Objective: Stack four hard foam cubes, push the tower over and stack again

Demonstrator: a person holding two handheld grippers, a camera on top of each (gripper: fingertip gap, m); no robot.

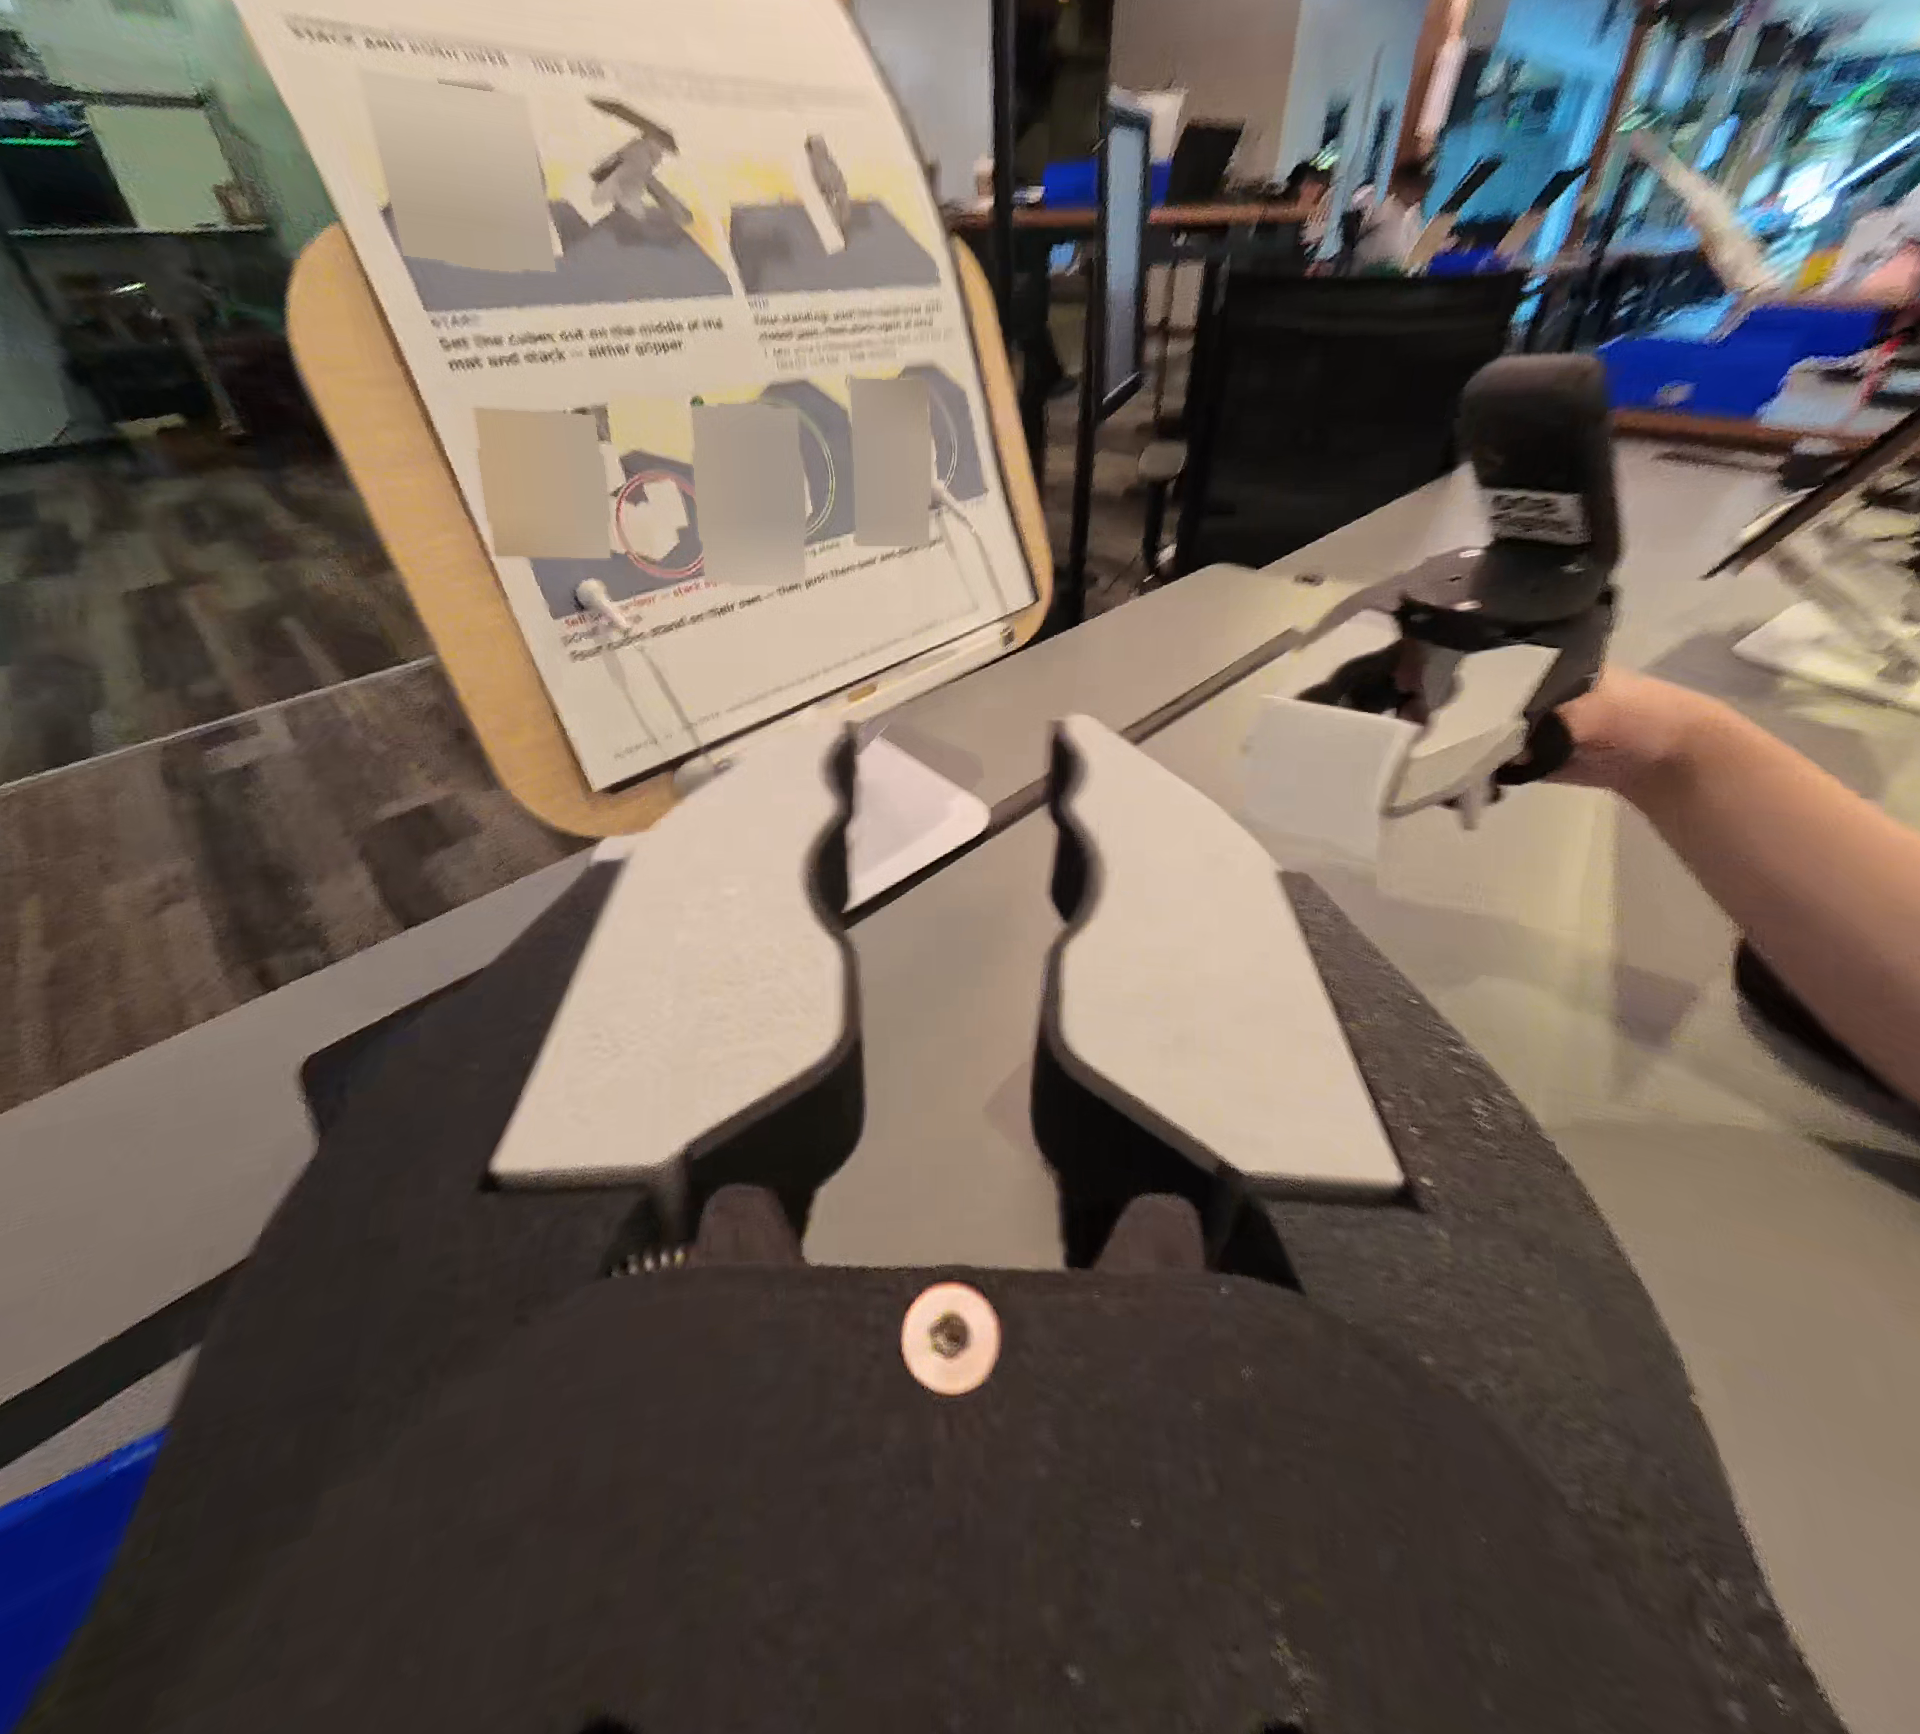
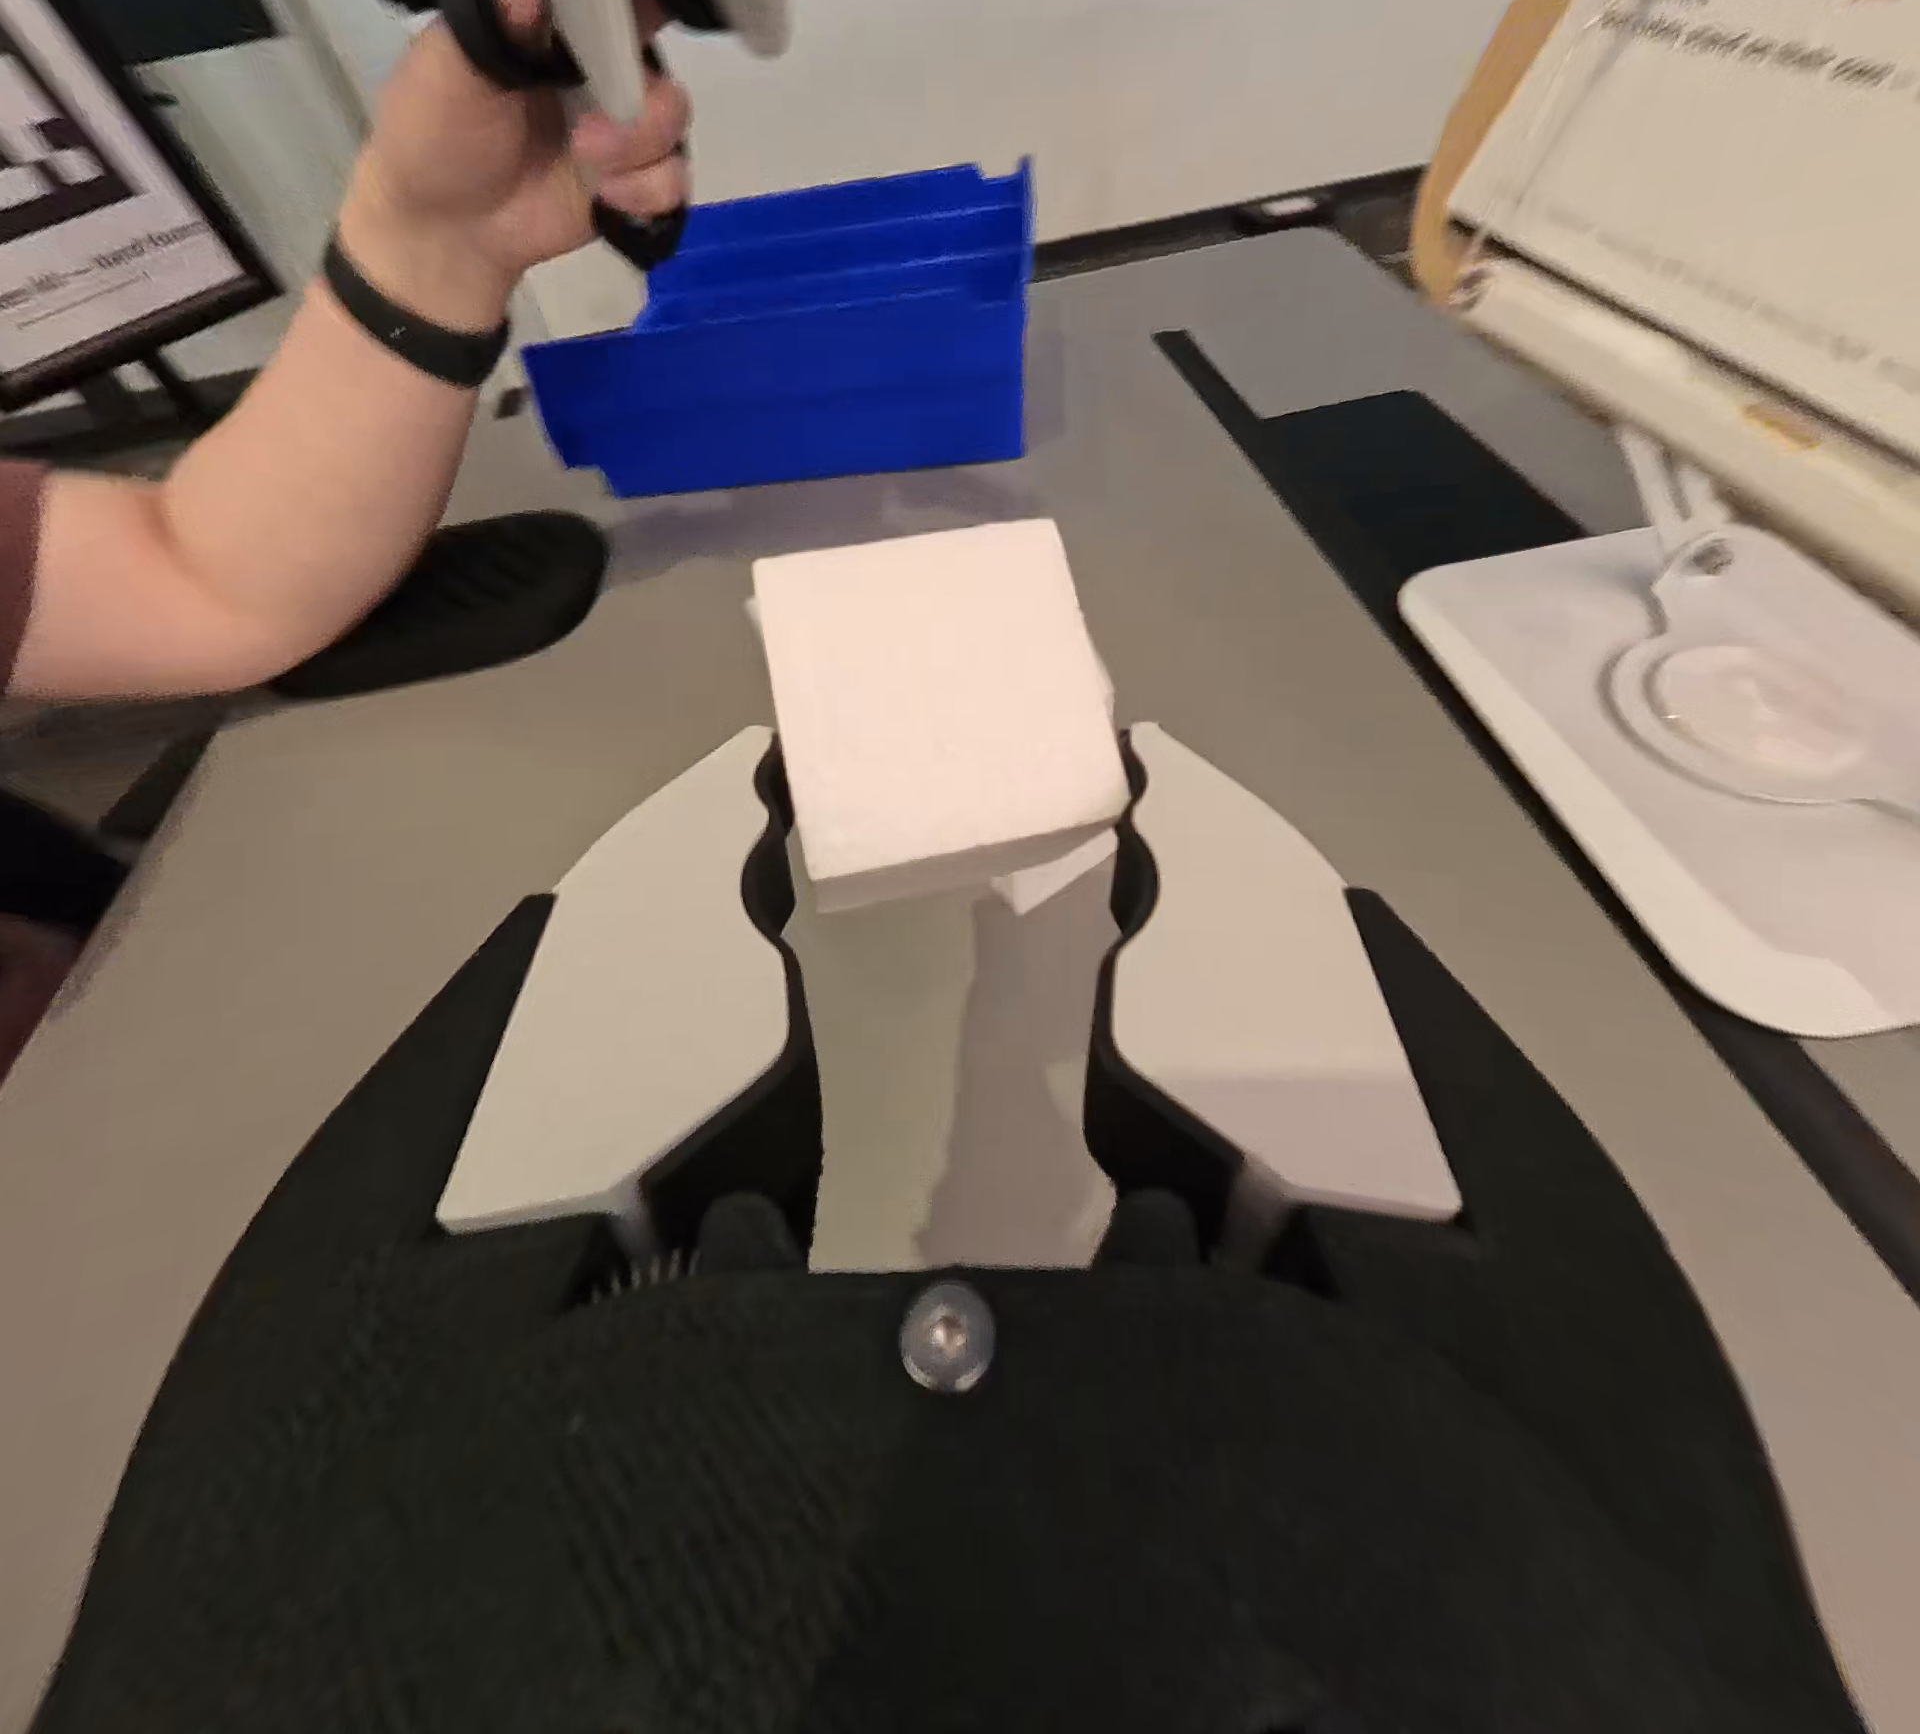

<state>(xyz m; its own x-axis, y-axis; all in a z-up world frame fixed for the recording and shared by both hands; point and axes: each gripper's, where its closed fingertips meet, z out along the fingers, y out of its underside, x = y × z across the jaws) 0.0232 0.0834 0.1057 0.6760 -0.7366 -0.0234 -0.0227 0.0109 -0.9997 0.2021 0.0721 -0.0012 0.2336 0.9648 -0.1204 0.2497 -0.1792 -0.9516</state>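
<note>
My right gripper [image 2: 951, 796] held a white foam cube [image 2: 930, 697] between its jaws, gripped at the cube's near end, above a tower of cubes [image 2: 1039, 988] whose lower blocks showed only as a pale column and a corner peeking out underneath. I judged this the placing step. To do it well I needed to square the cube over the one below, lower it flat until it sat, then part the jaws evenly so neither side dragged it off. My left gripper [image 1: 951, 780] was raised clear to the side, its jaws narrowly apart with nothing between them.

Counting: one cube in my grip for certain; how many sat beneath I could not tell, since the top one hid them. One blue bin [image 2: 800, 344] stood farther back on the tabletop [image 2: 312, 853], and one instruction board [image 1: 623, 313] on a white stand [image 2: 1662, 749] to the side.
</note>
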